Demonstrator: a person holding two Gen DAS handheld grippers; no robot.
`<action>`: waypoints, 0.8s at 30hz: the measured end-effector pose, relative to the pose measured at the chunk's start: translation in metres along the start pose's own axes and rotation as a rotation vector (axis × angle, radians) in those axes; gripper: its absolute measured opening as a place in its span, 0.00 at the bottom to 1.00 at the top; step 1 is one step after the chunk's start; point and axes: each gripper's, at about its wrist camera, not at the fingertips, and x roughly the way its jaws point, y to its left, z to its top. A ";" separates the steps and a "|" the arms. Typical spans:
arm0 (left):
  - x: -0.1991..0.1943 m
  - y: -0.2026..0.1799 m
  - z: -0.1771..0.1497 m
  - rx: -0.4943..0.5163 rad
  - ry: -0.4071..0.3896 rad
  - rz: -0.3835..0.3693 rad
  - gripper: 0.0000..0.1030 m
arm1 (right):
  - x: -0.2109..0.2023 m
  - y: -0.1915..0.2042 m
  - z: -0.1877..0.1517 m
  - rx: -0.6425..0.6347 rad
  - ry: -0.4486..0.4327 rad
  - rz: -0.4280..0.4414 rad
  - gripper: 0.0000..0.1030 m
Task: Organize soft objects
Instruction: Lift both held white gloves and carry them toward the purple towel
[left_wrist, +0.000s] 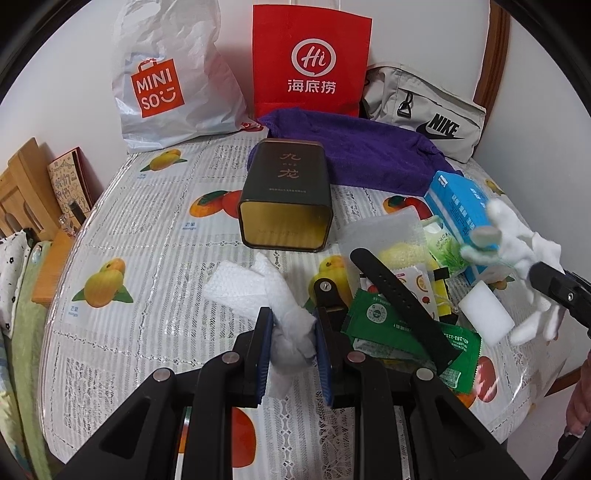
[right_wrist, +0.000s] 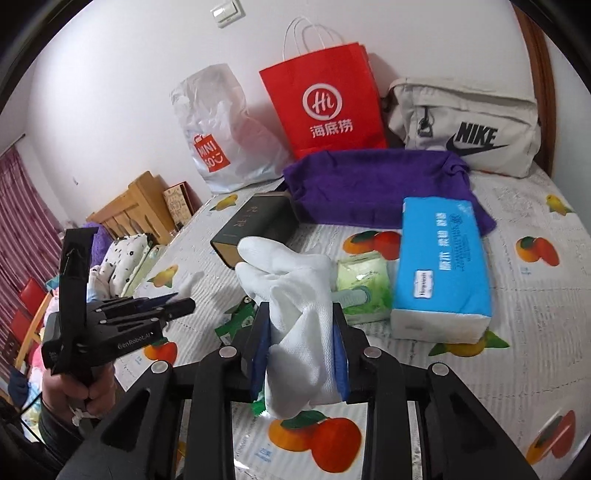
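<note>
Right now both grippers have cloth in hand. The left gripper (left_wrist: 293, 328) has its jaws pinched on a white wipe (left_wrist: 258, 291), whose loose end trails over the tablecloth (left_wrist: 147, 229) in front of the dark tin (left_wrist: 286, 199). The right gripper (right_wrist: 301, 347) has its jaws clamped on a white glove (right_wrist: 295, 291), lifted off the table so the glove's fingers flop above the green packet (right_wrist: 364, 284) and beside the blue tissue pack (right_wrist: 441, 266).

Behind them lies a purple towel (left_wrist: 354, 147), with a red bag (left_wrist: 312, 62), a white bag (left_wrist: 166, 81) and a grey pouch (left_wrist: 424, 107) against the wall. A watch strap (left_wrist: 402, 299), green sachets (left_wrist: 388, 325) and a white sponge (left_wrist: 487, 310) clutter the near right.

The step looks like gathering the soft pieces together, probably by the towel, though the destination is not shown. To do it well, each gripper should keep a firm squeeze, since both fabrics are gripped by a bunched fold and could slide. Lift the wipe clear before carrying, or its tail may drag over the sachets. Keep the two tools well apart so the dangling glove does not catch on the left one.
</note>
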 end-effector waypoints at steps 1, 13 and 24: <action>0.000 0.000 0.000 -0.001 -0.002 0.000 0.21 | -0.003 -0.001 -0.001 -0.005 0.001 -0.013 0.29; 0.011 0.003 0.000 -0.016 0.023 0.006 0.21 | -0.028 -0.056 -0.048 0.060 0.116 -0.231 0.29; 0.017 -0.001 0.018 -0.031 0.042 0.020 0.21 | -0.017 -0.064 -0.045 0.070 0.146 -0.233 0.29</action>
